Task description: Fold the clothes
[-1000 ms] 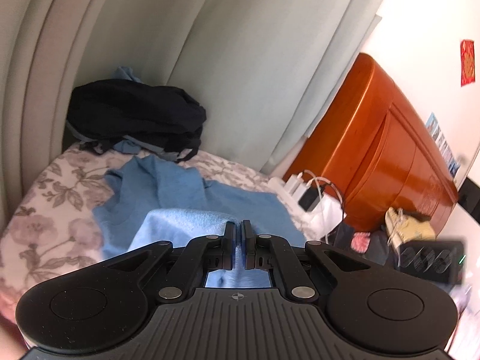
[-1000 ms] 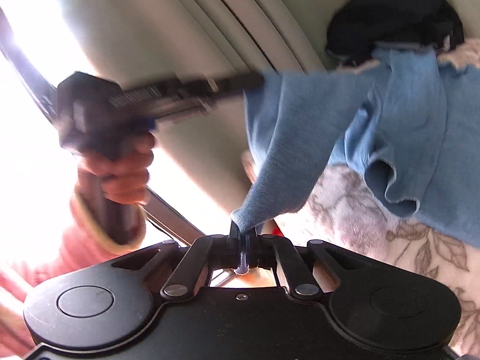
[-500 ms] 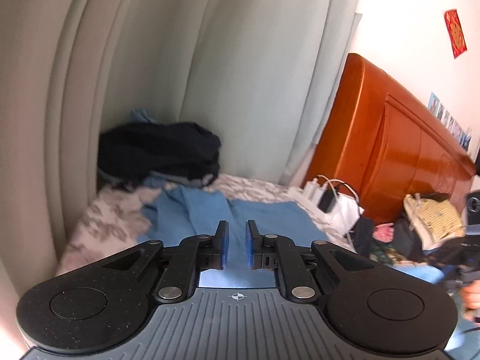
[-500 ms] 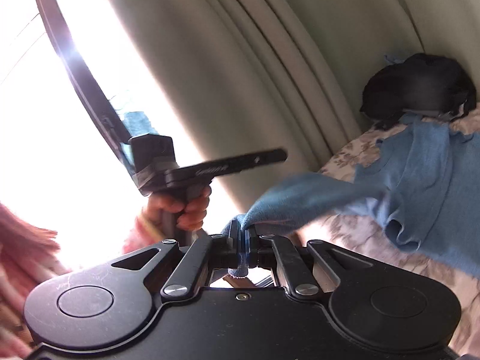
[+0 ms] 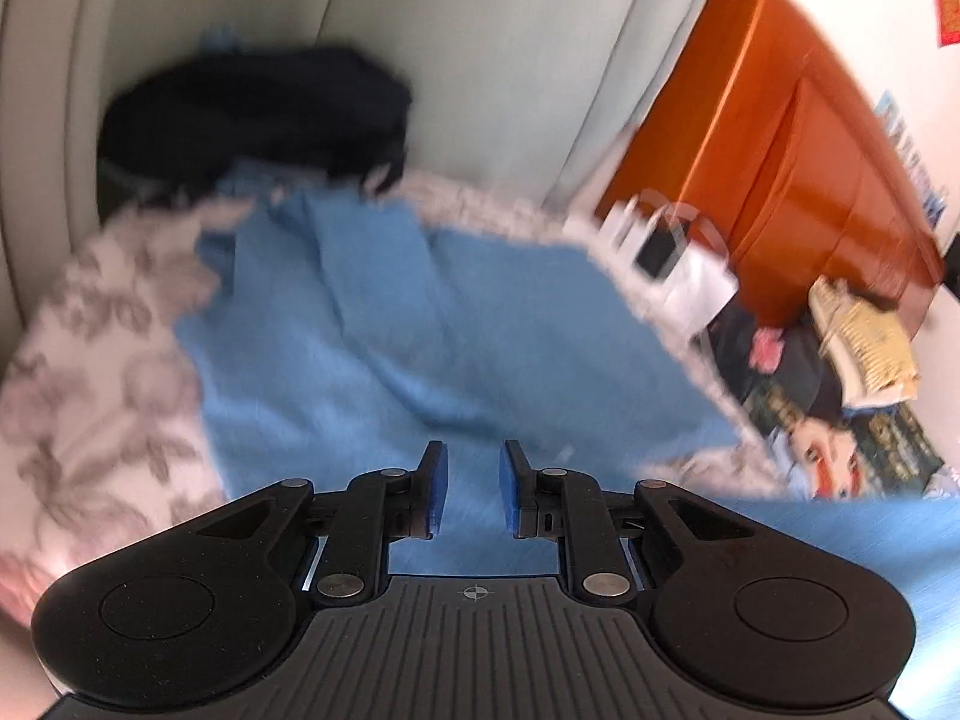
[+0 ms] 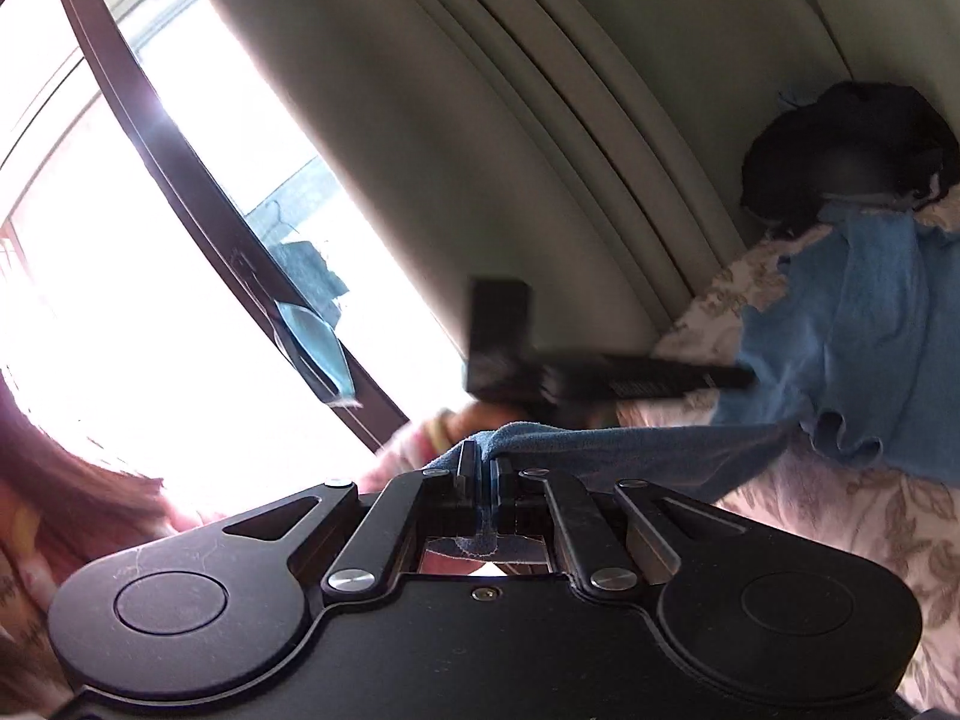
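A blue garment (image 5: pixel 420 324) lies spread over the floral bedsheet (image 5: pixel 102 360). My left gripper (image 5: pixel 470 474) is open and empty, just above the garment's near part. My right gripper (image 6: pixel 485 471) is shut on a corner of the blue garment (image 6: pixel 840 348) and holds it stretched out from the bed, low and to the side. The left gripper's body (image 6: pixel 606 381) shows in the right wrist view, above the stretched cloth.
A black bag (image 5: pixel 258 114) sits at the far end of the bed against the curtain (image 5: pixel 480 60). An orange wooden headboard (image 5: pixel 798 138) stands at the right, with chargers (image 5: pixel 666 252) and clutter beside it. A bright window (image 6: pixel 120 240) is to the left.
My left gripper let go of the garment, opened and dropped back down close over the cloth. My right gripper kept its hold and pulled its corner lower and flatter.
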`<state>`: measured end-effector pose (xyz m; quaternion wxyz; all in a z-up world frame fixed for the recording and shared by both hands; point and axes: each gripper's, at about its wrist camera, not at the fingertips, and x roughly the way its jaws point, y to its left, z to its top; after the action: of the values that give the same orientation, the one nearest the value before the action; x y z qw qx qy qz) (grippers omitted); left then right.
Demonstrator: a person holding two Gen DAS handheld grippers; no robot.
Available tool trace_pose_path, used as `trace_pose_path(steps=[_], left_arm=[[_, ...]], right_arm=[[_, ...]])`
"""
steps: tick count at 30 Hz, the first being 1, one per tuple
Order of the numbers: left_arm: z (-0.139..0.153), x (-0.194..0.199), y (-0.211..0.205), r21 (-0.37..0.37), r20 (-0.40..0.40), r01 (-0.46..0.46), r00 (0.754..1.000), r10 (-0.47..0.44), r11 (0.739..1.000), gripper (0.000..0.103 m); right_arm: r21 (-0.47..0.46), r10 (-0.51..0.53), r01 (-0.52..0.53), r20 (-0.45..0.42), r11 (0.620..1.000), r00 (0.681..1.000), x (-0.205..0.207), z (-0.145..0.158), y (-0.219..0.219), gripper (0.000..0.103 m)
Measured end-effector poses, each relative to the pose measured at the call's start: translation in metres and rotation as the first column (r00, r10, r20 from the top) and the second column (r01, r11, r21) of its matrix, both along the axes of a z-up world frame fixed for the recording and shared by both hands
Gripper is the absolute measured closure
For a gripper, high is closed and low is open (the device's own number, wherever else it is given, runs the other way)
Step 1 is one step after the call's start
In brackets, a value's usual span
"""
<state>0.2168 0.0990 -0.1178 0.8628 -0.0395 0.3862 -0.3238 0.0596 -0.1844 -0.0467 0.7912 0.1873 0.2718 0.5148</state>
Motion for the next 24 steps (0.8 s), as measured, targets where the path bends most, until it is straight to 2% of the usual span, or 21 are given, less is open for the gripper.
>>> trace_pose_path(steps=[2,5,10,13,15,24], left_arm=[[-0.005,0.003,0.007,0.011,0.008,-0.034,0.999,0.034,0.999,0.088],[0.003,0.002,0.027,0.036,0.085,-0.116,0.990,0.112,0.993,0.086],[0.030,-0.008,0.051,0.098,0.252,-0.242,0.944,0.211,0.965,0.082],[0.038,-0.017,0.051,0.091,0.298,-0.238,0.933,0.201,0.967,0.078],[0.040,-0.021,0.049,0.087,0.318,-0.231,0.928,0.193,0.969,0.071],[0.034,-0.023,0.028,0.065,0.329,-0.188,0.931,0.157,0.980,0.070]], right_arm=[[0.023,-0.012,0.012,0.010,1.000,1.000,0.013,0.008,0.003,0.099],[0.060,-0.043,0.041,0.026,0.997,0.999,0.032,0.022,0.001,0.099],[0.118,-0.156,0.154,0.009,0.981,0.988,0.085,0.040,-0.003,0.098],[0.118,-0.257,0.258,-0.026,0.959,0.966,0.127,0.044,-0.005,0.098],[0.109,-0.313,0.316,-0.050,0.942,0.949,0.154,0.044,-0.007,0.098],[-0.016,-0.474,0.475,-0.101,0.880,0.875,0.262,0.030,-0.012,0.098]])
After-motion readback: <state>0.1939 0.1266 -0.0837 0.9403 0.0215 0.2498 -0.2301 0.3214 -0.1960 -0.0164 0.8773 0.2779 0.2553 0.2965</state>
